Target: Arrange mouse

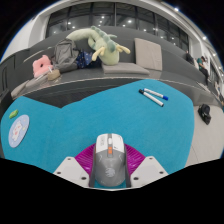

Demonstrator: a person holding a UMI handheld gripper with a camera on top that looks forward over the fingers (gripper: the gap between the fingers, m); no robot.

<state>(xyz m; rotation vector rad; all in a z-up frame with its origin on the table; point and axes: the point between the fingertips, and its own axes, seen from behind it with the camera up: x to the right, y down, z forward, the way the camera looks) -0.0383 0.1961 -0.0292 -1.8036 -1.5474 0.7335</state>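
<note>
The mouse [111, 158] lies on the teal mat [60, 130] near its front edge, directly between the fingers of the gripper [111, 170], long axis running straight ahead along them. The magenta pads [88, 158] appear pressed to both flanks, so the jaws read as clenched on the mouse. Two pens [153, 96] lie well apart toward the mat's far right corner.
</note>
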